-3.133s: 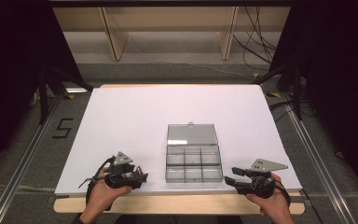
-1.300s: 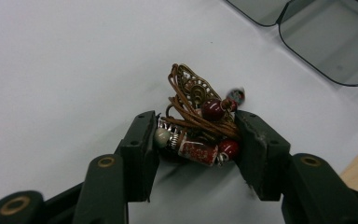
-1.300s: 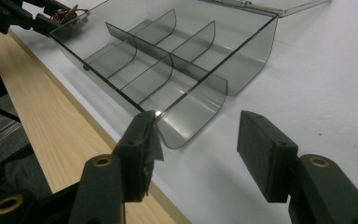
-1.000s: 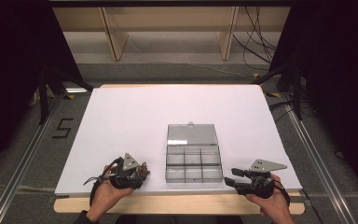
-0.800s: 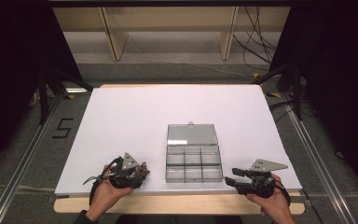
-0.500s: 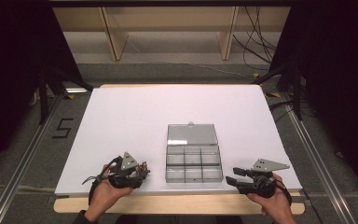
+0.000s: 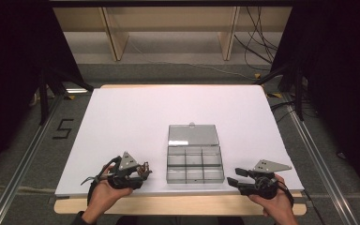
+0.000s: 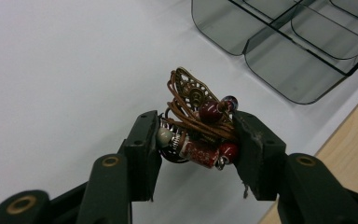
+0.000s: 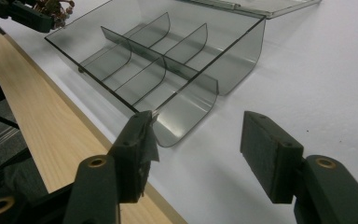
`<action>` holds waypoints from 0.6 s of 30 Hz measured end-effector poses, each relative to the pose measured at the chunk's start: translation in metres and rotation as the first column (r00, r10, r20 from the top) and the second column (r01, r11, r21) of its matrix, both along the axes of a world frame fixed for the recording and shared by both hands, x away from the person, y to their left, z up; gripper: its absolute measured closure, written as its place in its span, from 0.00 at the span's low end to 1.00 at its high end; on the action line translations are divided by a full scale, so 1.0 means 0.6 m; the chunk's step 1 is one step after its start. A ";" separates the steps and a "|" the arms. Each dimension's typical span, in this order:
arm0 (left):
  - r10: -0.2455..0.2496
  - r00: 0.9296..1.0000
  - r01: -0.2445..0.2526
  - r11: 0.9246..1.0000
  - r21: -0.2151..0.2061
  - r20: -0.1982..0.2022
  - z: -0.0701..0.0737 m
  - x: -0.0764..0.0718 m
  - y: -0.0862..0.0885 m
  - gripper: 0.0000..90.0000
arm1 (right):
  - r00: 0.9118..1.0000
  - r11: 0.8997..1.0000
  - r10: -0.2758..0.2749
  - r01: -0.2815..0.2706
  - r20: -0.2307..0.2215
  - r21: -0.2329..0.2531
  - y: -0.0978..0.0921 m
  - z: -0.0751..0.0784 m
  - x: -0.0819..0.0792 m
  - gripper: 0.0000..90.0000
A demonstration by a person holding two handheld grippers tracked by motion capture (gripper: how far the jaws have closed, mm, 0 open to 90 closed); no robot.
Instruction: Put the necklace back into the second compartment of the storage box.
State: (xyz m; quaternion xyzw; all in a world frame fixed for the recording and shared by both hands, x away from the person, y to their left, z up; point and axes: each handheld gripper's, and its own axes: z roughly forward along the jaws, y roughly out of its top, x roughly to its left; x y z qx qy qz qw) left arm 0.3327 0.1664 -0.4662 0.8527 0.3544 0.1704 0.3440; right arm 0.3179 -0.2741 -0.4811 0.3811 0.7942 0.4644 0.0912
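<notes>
Compartment box (image 7: 195, 161) is set on table (image 7: 136, 112) near front edge, betw. left gripper (image 7: 143, 169) w/ bead tangle (image 8: 200, 130) & right gripper (image 7: 231, 179)

Lab – metal floor rails (image 7: 21, 173), loose cables (image 7: 258, 44), black curtains (image 7: 337, 70).

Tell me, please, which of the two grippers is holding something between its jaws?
The left gripper: its jaws clamp a beaded bracelet of brown cord and red beads. The right gripper stands open with nothing between its jaws, beside the clear compartment box.
</notes>
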 end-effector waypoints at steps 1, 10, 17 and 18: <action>0.000 1.000 0.000 1.000 0.000 0.000 0.000 0.000 0.000 0.58 | 1.000 1.000 0.000 0.000 0.000 0.000 0.000 0.000 0.000 0.49; 0.002 1.000 -0.002 0.999 -0.051 -0.006 0.017 -0.005 -0.002 0.58 | 0.999 0.999 -0.044 0.044 0.012 0.001 -0.006 0.002 0.003 0.38; -0.013 0.999 0.015 0.998 -0.068 0.033 0.038 0.005 -0.007 0.59 | 0.999 0.999 -0.049 0.049 -0.008 0.017 -0.002 0.002 0.002 0.38; -0.038 0.998 0.041 0.998 -0.050 0.048 0.051 0.011 -0.011 0.59 | 0.998 0.998 -0.055 0.055 0.000 0.005 -0.005 0.004 0.002 0.38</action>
